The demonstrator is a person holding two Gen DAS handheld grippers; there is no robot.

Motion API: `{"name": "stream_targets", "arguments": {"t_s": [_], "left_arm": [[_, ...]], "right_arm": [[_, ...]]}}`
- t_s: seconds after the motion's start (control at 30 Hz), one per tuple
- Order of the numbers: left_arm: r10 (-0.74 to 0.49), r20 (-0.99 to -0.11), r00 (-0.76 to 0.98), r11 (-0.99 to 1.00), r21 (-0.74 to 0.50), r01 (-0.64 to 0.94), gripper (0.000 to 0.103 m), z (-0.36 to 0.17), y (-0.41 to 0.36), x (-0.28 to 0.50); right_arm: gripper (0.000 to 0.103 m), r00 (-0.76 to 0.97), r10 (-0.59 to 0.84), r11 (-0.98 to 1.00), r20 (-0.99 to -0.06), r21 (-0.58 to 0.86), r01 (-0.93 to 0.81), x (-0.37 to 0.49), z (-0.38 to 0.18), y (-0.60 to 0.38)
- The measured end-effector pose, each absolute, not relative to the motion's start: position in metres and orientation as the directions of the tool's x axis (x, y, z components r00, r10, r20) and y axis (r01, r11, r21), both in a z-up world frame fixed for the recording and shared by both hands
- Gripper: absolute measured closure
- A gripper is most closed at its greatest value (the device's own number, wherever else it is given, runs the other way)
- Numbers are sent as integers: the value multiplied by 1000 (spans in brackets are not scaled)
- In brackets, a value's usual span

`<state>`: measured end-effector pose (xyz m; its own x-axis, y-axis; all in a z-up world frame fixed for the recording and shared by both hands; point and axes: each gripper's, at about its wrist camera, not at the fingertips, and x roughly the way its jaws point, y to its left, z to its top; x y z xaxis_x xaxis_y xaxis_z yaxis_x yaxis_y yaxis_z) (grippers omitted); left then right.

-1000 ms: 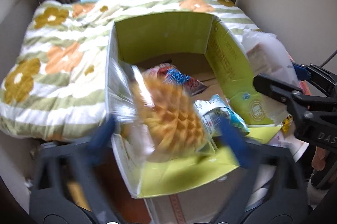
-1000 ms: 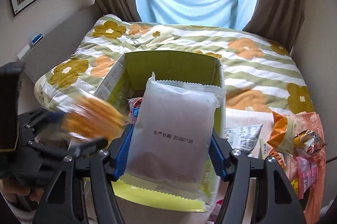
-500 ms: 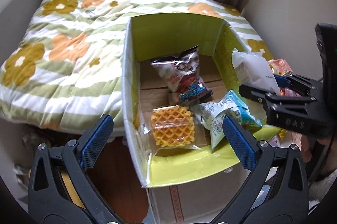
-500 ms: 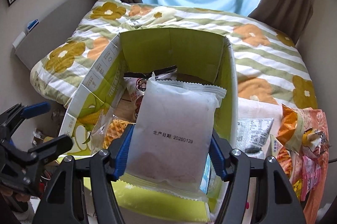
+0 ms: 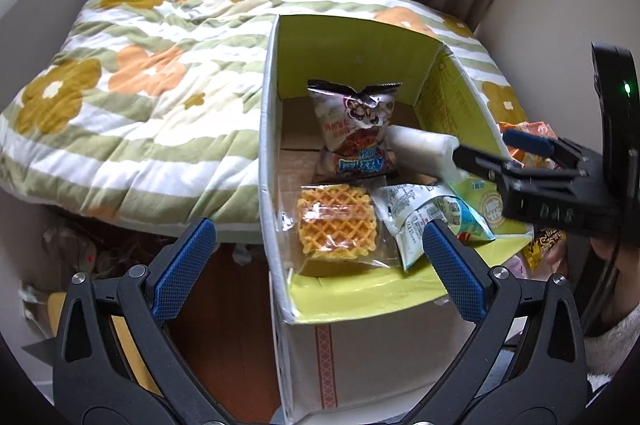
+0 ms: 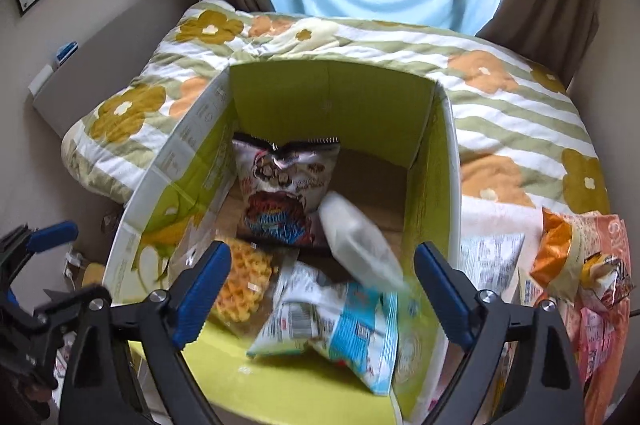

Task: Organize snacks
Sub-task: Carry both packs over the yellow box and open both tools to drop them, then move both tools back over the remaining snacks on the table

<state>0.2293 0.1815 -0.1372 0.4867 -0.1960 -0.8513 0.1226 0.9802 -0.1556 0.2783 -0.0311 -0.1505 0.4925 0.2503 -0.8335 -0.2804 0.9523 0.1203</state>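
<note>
The white packet [image 6: 362, 241] lies blurred inside the box [image 6: 432, 161] – just ahead of the right gripper [image 6: 322, 279], whose fingers are spread; the left gripper [image 5: 316, 267] – also spread, empty.

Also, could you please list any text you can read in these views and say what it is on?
"DAS": moulded on the right tool's black body.
Dark snack bag: print too blurred to read.
Blue-and-white packet: too small.
Box wall: print too small.
</note>
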Motion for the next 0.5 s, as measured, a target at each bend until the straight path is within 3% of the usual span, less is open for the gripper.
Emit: {"name": "stream_targets", "arguments": {"t_s": [0.5], "left_arm": [[-250, -806, 536, 963, -150, 225, 0, -114, 150, 201]], "right_arm": [[12, 607, 220, 974, -764, 139, -178, 216, -107, -68]]}}
